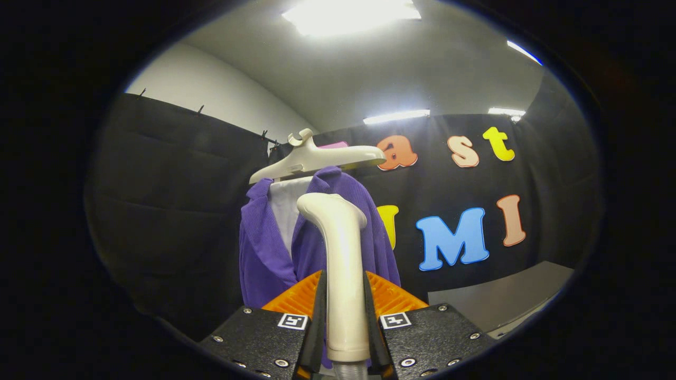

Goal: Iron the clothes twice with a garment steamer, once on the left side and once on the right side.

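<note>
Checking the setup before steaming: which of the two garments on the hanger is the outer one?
The purple jacket is outermost; the white shirt shows only in its open front. Both hang on the hanger, beyond the claw shut on the steamer handle.

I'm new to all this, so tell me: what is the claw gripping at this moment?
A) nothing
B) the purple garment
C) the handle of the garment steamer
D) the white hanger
C: the claw has both fingers pressed on the cream steamer handle, which rises between them, with the purple garment hanging beyond on its hanger.
</note>
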Available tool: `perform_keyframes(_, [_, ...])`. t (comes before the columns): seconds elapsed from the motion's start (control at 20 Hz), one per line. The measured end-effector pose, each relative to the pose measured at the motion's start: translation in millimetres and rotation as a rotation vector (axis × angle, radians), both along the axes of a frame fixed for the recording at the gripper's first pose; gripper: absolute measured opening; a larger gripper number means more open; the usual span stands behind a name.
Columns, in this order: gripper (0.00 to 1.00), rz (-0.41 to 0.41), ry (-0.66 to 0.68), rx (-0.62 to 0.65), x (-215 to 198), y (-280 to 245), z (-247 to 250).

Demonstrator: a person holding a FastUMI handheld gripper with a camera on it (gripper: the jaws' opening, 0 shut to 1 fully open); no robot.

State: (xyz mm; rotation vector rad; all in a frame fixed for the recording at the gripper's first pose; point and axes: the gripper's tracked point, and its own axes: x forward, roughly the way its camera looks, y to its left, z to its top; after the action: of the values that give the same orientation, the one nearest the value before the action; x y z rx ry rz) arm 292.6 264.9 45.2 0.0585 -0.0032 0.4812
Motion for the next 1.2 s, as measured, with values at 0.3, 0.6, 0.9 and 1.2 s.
perform_keyframes(0.3, [0.35, 0.004, 0.04, -0.028, -11, -4, -30])
perform_keyframes(0.6, [0.35, 0.022, 0.088, -0.072, -30, -4, -62])
perform_keyframes(0.9, [0.35, 0.01, 0.157, -0.103, -47, -5, -99])
perform_keyframes(1.2, [0.35, -0.024, 0.215, -0.132, -60, -13, -138])
